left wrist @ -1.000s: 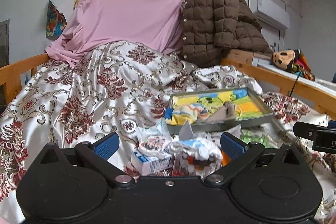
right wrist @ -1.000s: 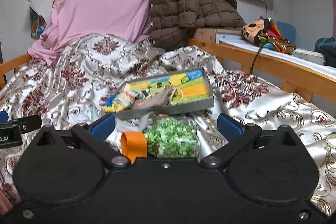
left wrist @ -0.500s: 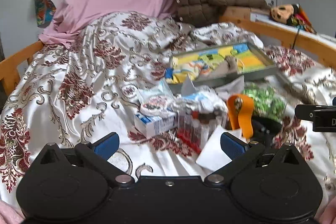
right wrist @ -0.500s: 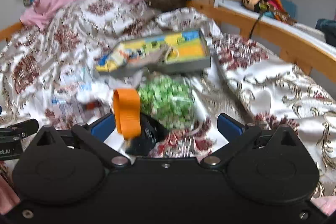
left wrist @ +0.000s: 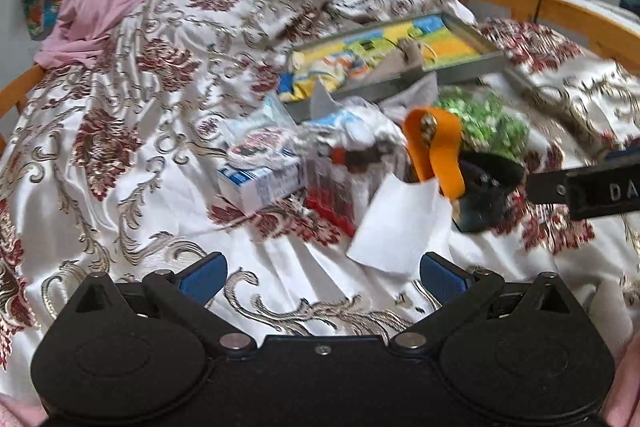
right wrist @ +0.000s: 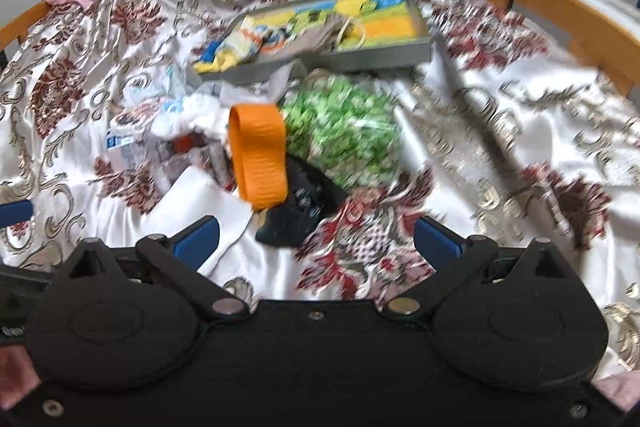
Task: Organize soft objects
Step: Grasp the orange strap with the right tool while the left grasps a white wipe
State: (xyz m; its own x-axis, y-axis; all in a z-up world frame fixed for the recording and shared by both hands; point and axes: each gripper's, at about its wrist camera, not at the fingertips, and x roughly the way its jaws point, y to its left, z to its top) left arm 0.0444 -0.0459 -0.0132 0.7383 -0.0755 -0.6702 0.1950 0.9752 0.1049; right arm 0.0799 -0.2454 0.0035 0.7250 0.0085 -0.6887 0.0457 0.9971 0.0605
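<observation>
The soft things lie in a loose heap on the bed (left wrist: 120,211), just on the near side of the grey tray (right wrist: 360,61), which already holds some crumpled cloth (right wrist: 240,47). The heap is the landmark here. At its right end sits a green speckled bag (right wrist: 344,135), touching the tray's front wall. Against the bag's left side stands an orange strap loop (right wrist: 260,159), its long axis running roughly toward the camera, with a black pouch (right wrist: 304,211) at its near end. Left of the strap lie a white sheet of paper (left wrist: 400,223), a crumpled white and blue wrapper (left wrist: 352,123) and a small blue and white box (left wrist: 264,179).

The right gripper (right wrist: 316,241) has its fingers wide apart and nothing between them. It points at the heap from the near side, tilted down toward the bed, with the black pouch and strap just ahead and slightly left of its centre line. It looks the nearer of the two to the strap and the green bag.

The left gripper (left wrist: 322,275) is likewise spread apart and empty, held low over the bed. The paper sits just ahead of its right finger; the box and wrapper lie farther ahead. The right gripper's finger shows at the right edge of this view, close to the pouch.

Both views are blurred, so fine contact is hard to judge.
</observation>
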